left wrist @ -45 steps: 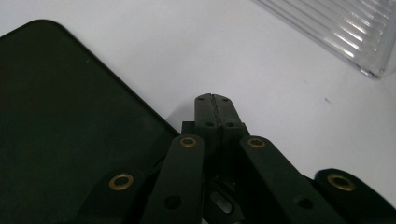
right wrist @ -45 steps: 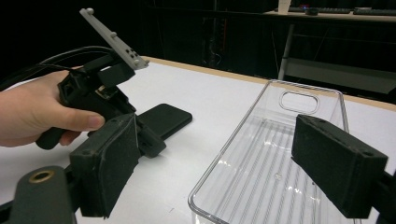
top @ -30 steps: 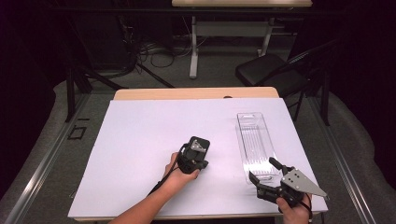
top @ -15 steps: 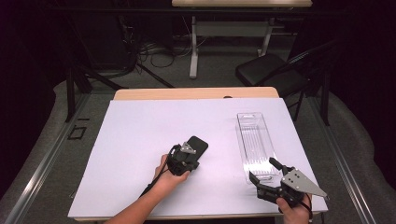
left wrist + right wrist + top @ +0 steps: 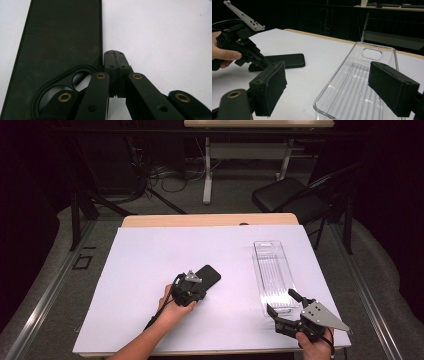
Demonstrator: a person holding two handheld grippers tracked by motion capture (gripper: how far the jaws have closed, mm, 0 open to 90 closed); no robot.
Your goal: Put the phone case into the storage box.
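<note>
The left gripper [image 5: 196, 287], jaws pressed together beside the black phone [image 5: 207, 276] (not gripping it), had slid it leftward, away from the clear tray [image 5: 272, 272]. The right gripper [image 5: 286, 307] waited wide open at the tray's near end.

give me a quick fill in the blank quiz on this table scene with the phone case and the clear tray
1. The jaws of the left gripper are ____.
2. The black phone case lies flat on the ____ table cover.
3. The clear plastic tray is ____ inside.
4. The right gripper, jaws wide apart, sits at the tray's ____ end, the one closest to the person.

Missing words: shut; white; empty; near
</note>
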